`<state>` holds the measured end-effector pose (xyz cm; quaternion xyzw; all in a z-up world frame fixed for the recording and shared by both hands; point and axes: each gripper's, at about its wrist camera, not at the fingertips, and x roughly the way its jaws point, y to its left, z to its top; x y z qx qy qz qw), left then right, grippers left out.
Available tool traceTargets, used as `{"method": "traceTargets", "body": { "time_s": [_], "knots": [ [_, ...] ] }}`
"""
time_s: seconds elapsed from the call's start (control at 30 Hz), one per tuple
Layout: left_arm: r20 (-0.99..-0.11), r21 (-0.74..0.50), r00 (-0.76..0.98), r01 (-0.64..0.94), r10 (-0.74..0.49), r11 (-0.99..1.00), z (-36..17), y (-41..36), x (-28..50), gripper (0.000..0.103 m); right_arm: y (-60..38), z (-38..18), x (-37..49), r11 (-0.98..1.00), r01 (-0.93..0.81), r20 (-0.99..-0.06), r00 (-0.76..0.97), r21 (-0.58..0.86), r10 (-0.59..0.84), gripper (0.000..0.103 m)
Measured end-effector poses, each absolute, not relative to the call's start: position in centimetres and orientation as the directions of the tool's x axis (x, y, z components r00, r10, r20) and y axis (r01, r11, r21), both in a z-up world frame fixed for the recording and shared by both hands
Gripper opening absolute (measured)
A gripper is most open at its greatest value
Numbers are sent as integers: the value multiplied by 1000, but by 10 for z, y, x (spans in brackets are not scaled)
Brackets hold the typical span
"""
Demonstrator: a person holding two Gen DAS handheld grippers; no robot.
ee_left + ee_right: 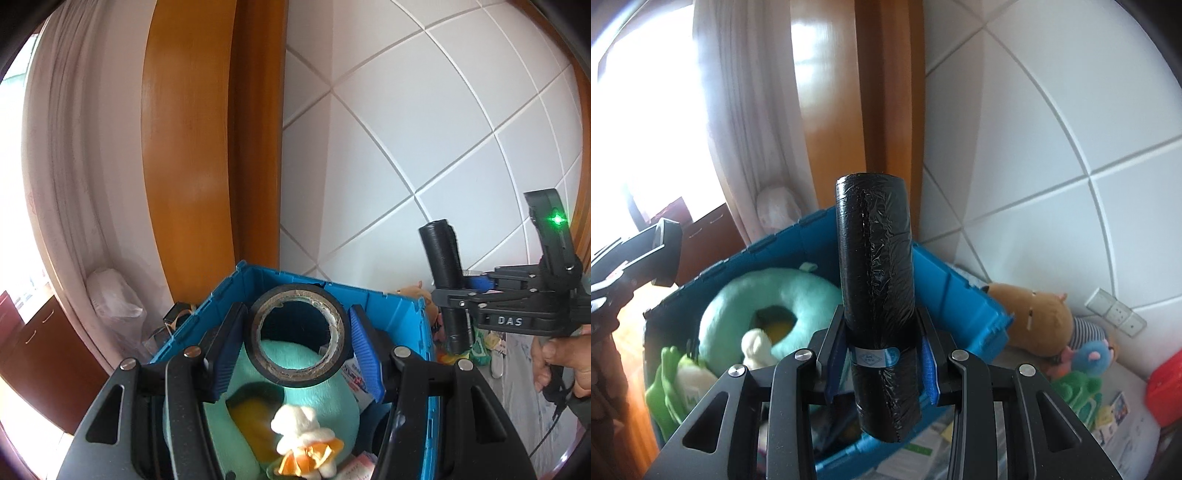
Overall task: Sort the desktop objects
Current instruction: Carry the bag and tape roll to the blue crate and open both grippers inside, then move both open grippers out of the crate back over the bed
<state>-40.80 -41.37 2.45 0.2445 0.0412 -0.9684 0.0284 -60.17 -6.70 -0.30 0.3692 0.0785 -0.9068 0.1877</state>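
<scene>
Now, through the left wrist view, we see our left hand-held gripper low in the frame, its blue pads pinching a black tape roll from both sides. The roll stands on edge with its hole facing us, held above a blue crate at the lower centre. Inside the crate, seen through and below the roll, lies a mint-green plush ring cushion with a small white and orange plush toy on it. At the right edge of the frame we see our right hand-held gripper from the side, clamped on an upright black bag roll, with a hand on its grip below. A wooden door frame fills the upper centre and white wall tiles the upper right.

Next, through the right wrist view, the right hand-held gripper pinches the black bag roll at a pale blue paper band, the roll standing upright in the middle of the frame. Behind it, lower left, sits the blue crate with the mint-green plush ring cushion and a green frog toy inside. Part of the left hand-held gripper's black body shows at the left edge. At the lower right a brown plush animal and a red box lie on the worktop beside the crate.
</scene>
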Motion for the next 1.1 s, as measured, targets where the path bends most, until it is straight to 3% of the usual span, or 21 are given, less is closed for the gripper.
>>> {"method": "traceTargets", "body": {
  "time_s": [0.1, 0.13, 0.17, 0.2, 0.63, 1.1],
  "knots": [
    [-462, -73, -886, 95, -51, -993, 28, -418, -409, 55, -73, 1, -607, -918, 397, -689, -668, -10, -282, 35],
    [-465, -76, -883, 115, -67, -990, 28, -422, -410, 66, -74, 2, -609, -918, 397, -685, -672, -12, -281, 38],
    [-465, -81, -882, 134, -82, -988, 27, -425, -410, 103, -76, 3, -609, -920, 390, -679, -682, -22, -273, 65],
    [-463, -87, -881, 153, -96, -984, 26, -428, -410, 103, -77, 4, -610, -923, 383, -671, -693, -33, -263, 100],
    [-508, -89, -855, 173, -105, -981, 5, -422, -392, 103, -38, -10, -574, -938, 345, -656, -698, 46, -288, 103],
    [-530, -74, -848, 66, -17, -995, -2, -300, -373, 103, 87, -44, -455, -961, 247, -644, -716, 127, -269, 103]
  ]
}}
